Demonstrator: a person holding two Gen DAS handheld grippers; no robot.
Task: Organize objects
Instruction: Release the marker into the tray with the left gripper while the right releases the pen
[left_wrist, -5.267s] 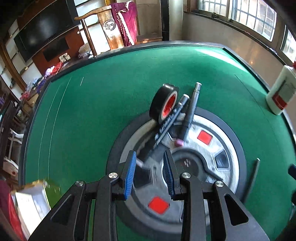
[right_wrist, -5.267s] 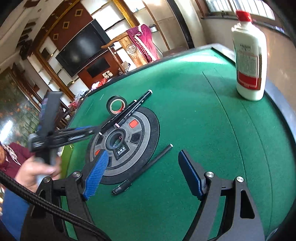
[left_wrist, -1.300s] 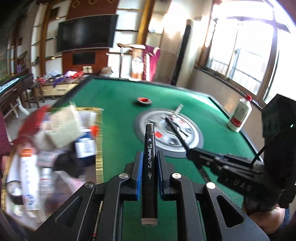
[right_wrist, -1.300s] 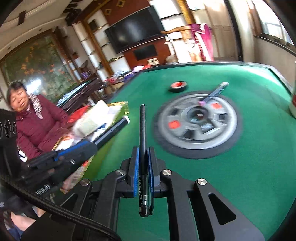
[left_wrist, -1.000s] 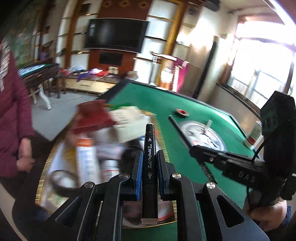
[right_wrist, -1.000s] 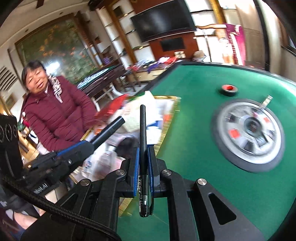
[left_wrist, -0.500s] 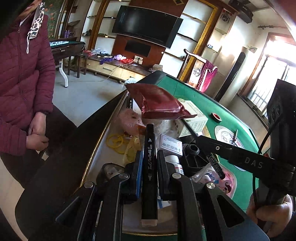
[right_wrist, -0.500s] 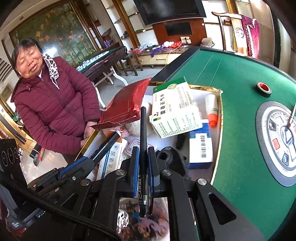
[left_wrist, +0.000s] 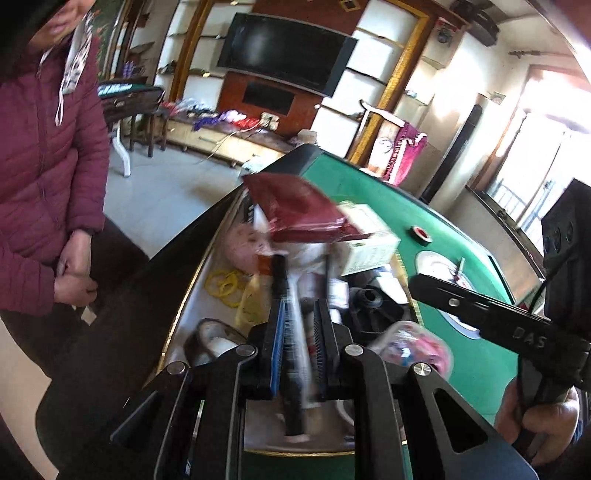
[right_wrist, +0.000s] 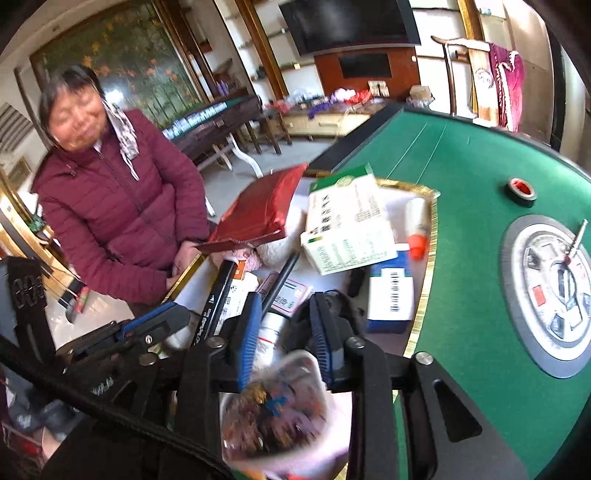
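Marker (left_wrist: 286, 332), black, sits between the blue pads of my left gripper (left_wrist: 298, 314), tilted and blurred, its cap end pointing far over the cluttered tray (left_wrist: 184, 295). The jaws are opening, narrow yet, and the marker leans against the left pad only. In my right gripper (right_wrist: 282, 314) the jaws are opening too, a clear gap between the pads; the thin black pen (right_wrist: 280, 278) slants up and away from the left pad, loose between them, over the same tray. Beneath both lie a white and green box (right_wrist: 347, 225), a red pouch (right_wrist: 258, 210), a blue and white box (right_wrist: 391, 295) and yellow rings (left_wrist: 223, 282). To the right, on the green table (right_wrist: 461, 184), a roll of tape (right_wrist: 521, 190) rests beyond the round centre plate (right_wrist: 550, 291). A person in a maroon jacket (right_wrist: 118, 218) stands at the left.
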